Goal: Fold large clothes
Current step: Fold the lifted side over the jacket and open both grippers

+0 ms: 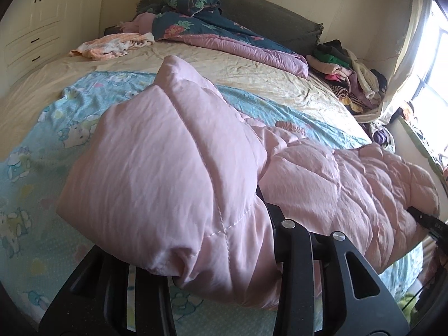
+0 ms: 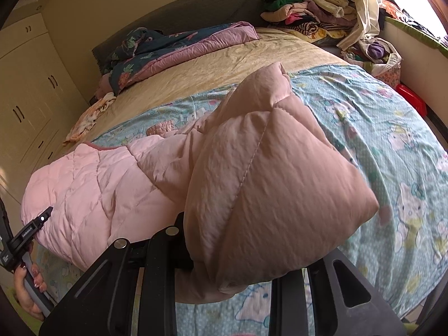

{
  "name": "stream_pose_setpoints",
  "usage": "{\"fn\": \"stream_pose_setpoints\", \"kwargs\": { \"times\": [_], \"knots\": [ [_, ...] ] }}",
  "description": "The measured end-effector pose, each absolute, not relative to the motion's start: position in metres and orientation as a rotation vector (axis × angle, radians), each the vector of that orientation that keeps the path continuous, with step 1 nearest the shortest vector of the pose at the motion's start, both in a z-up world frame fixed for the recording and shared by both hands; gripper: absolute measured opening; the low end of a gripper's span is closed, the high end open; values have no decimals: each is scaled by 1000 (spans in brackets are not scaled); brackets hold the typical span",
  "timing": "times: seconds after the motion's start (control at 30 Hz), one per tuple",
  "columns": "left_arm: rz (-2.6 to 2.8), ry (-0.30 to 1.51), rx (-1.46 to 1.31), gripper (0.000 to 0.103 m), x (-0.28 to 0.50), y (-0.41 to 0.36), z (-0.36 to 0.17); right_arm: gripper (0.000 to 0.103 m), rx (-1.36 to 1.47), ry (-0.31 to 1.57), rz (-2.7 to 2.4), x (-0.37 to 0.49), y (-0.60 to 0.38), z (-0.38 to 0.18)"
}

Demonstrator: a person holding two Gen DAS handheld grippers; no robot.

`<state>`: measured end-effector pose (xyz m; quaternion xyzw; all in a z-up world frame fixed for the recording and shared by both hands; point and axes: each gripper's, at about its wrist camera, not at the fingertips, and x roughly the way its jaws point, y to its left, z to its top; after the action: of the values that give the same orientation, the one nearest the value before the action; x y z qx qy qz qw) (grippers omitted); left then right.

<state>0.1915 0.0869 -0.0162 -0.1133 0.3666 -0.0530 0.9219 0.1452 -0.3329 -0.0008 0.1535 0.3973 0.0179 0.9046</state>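
A pink quilted down coat [image 1: 322, 179] lies across the near part of the bed on a blue cartoon-print sheet [image 1: 36, 145]. My left gripper [image 1: 224, 254] is shut on one end of the coat, and the fabric bulges over its jaws and hides the fingertips. My right gripper [image 2: 232, 263] is shut on the other end of the coat [image 2: 92, 184] in the same way. The right gripper's body [image 1: 428, 221] shows at the far right of the left wrist view. The left gripper's body [image 2: 28, 235] and the hand holding it show at the left edge of the right wrist view.
A beige sheet [image 1: 212, 64] covers the far bed. A dark floral quilt with mauve lining [image 1: 224, 36] lies by the green headboard [image 1: 268, 16]. A peach garment [image 1: 112, 44] lies far left. A clothes pile [image 1: 347, 70] sits by the curtain. White wardrobes [image 1: 36, 19] stand left.
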Motion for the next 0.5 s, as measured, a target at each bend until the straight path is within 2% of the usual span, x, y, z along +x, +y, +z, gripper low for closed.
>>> {"fn": "stream_pose_setpoints", "kwargs": {
  "times": [0.27, 0.5],
  "knots": [
    [-80, 772, -223, 37, 181, 88, -43, 28, 342, 875, 4, 141, -337, -30],
    [-59, 774, -232, 46, 179, 89, -57, 39, 378, 906, -15, 150, -346, -54]
  ]
}}
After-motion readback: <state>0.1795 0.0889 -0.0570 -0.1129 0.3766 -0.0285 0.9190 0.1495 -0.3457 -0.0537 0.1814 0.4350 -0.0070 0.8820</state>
